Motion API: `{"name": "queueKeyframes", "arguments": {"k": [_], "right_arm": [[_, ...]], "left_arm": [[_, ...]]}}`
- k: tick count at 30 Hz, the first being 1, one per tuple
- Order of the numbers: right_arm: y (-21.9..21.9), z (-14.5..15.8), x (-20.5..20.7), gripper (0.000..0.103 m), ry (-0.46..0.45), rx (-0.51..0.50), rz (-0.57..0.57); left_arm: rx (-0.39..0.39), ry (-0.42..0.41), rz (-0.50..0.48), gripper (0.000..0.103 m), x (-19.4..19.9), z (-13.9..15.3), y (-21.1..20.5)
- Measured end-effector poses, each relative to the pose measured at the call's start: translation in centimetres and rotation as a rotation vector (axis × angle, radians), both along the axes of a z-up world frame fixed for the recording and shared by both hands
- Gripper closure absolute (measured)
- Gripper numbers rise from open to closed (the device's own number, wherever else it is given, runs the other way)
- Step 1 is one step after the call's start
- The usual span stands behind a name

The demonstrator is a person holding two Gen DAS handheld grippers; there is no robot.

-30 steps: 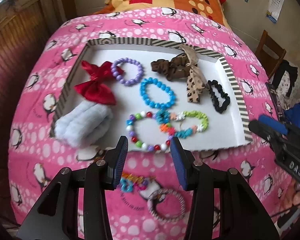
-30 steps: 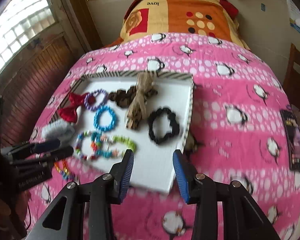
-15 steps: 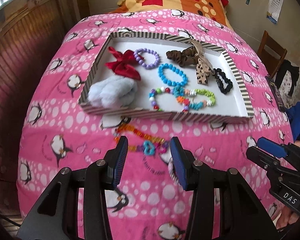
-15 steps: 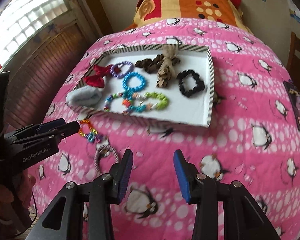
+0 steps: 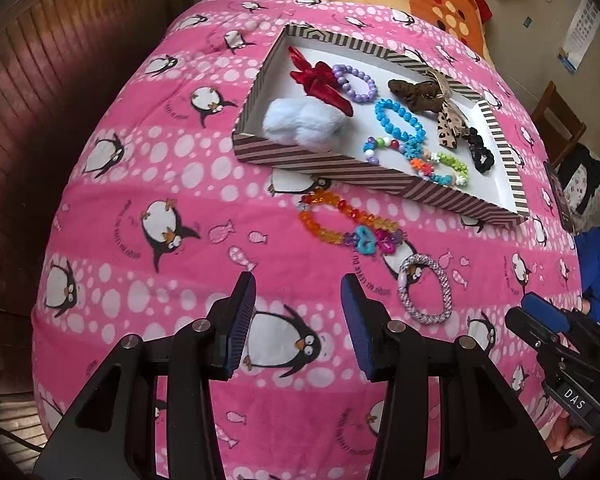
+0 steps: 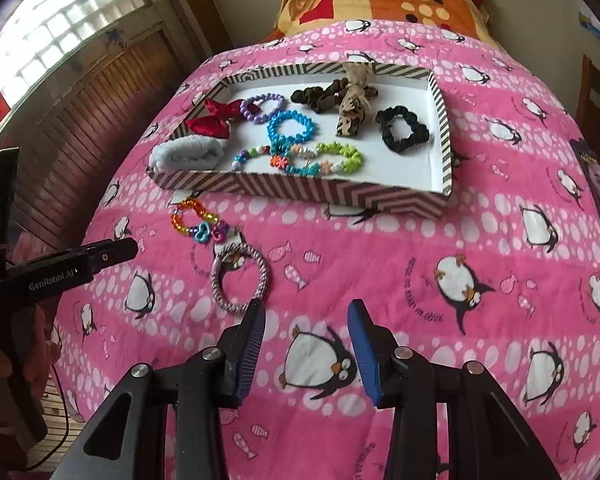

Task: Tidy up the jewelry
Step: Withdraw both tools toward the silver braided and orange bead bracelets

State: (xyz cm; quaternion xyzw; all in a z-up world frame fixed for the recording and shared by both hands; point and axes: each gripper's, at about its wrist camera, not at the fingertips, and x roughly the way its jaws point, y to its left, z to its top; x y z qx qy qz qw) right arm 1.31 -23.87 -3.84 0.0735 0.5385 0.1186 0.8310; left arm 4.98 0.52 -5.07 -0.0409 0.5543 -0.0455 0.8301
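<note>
Pink blanket (image 5: pixel 148 152) holds striped tray (image 5: pixel 340 162); both bracelets (image 5: pixel 346 220) outside.

The left gripper (image 5: pixel 298 300) was held with its jaws spread wide and nothing between the blue pads (image 5: pixel 242 320). The right gripper (image 6: pixel 306 326) was likewise held with jaws parted and nothing gripped. Both were angled downward and forward. The right gripper was seen low at the far right of the left wrist view; the left gripper (image 6: pixel 112 250) was seen at the left edge of the right wrist view.
</note>
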Motion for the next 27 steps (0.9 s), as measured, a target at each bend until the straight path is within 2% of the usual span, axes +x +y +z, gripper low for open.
{"name": "queueKeyframes", "arguments": {"k": [13, 27], "right_arm": [[0.8, 0.4, -0.6, 0.062, -0.004, -0.013, 0.008], [2.2, -0.3, -0.1, 0.062, 0.021, -0.015, 0.064]], "left_arm": [[-0.02, 0.003, -0.024, 0.059, -0.4, 0.1, -0.3], [-0.054, 0.016, 0.052, 0.059, -0.7, -0.1, 2.3]]}}
